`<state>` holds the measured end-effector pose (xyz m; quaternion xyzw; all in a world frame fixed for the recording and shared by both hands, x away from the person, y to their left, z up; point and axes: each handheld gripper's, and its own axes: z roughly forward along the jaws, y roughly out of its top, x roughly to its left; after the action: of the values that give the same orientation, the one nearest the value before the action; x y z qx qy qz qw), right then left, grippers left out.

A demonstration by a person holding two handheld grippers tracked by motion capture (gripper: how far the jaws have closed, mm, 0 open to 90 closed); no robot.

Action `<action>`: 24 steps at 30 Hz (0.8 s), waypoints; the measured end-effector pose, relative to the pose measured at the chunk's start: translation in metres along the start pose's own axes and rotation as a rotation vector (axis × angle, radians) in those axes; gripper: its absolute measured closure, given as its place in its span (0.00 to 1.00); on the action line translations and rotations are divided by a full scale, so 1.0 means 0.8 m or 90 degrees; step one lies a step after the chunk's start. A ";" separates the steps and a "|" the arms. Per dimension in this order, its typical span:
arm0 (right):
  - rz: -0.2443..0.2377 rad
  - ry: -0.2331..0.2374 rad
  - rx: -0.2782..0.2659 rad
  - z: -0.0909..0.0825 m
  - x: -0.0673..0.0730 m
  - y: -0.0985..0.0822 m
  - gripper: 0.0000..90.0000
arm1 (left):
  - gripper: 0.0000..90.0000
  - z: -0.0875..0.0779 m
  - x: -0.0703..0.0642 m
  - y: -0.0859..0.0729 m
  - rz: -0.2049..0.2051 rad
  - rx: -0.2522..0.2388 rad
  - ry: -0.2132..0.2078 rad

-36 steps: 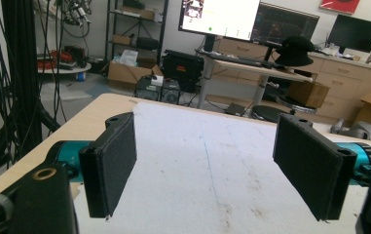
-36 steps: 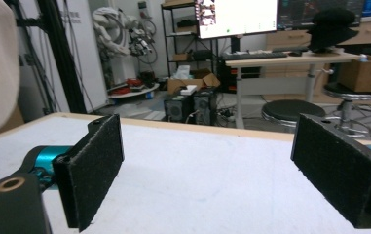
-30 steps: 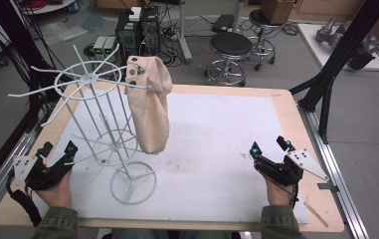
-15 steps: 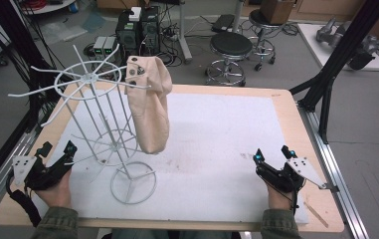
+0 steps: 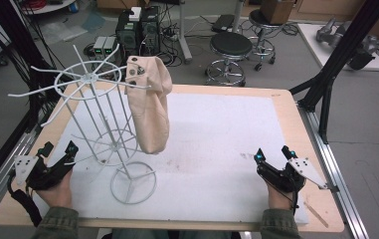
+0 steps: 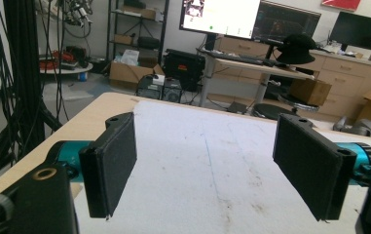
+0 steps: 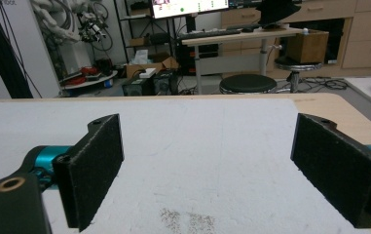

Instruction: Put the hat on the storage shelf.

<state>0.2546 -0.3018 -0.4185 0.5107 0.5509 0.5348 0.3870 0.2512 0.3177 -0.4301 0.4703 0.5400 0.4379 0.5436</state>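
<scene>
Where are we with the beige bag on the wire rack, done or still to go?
The beige bag hangs on an arm of the white wire rack. Nothing is in hand: the left gripper and right gripper rest open near the table's front edge. Nothing else waits.

Pale beige cloth bag (image 5: 148, 110) with dark round snaps near its top; plain, unpatterned. White wire display rack (image 5: 106, 130), white throughout from spoked top ring to round base. White foam mat (image 5: 212, 139) beneath and ahead of both sets of jaws, marked with faint brown-grey smudges and, between the left jaws, a thin blue line. Light tan wooden table edge (image 5: 296, 124) bordering the mat. Left gripper (image 5: 57, 150): black jaws with matt black pads, teal barrels behind them, grey plate. Right gripper (image 5: 271, 154): black jaws, teal barrels, grey plate. Olive-green sleeves (image 5: 276, 226) behind the jaws.
</scene>
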 end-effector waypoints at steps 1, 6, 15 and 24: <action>0.001 0.002 0.002 0.000 0.000 0.000 0.12 | 0.27 0.000 0.000 0.000 0.000 0.000 0.000; -0.003 0.003 0.002 0.001 0.001 -0.001 0.12 | 0.27 0.000 -0.001 0.000 0.000 0.000 -0.002; -0.005 0.010 0.006 0.003 0.000 -0.002 0.12 | 0.27 0.001 -0.002 -0.002 0.002 0.005 -0.004; -0.002 0.012 0.014 0.004 -0.001 -0.003 0.12 | 0.27 0.002 -0.004 -0.003 0.003 0.009 -0.009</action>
<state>0.2576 -0.3015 -0.4213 0.5091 0.5610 0.5329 0.3769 0.2530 0.3144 -0.4319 0.4783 0.5383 0.4321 0.5429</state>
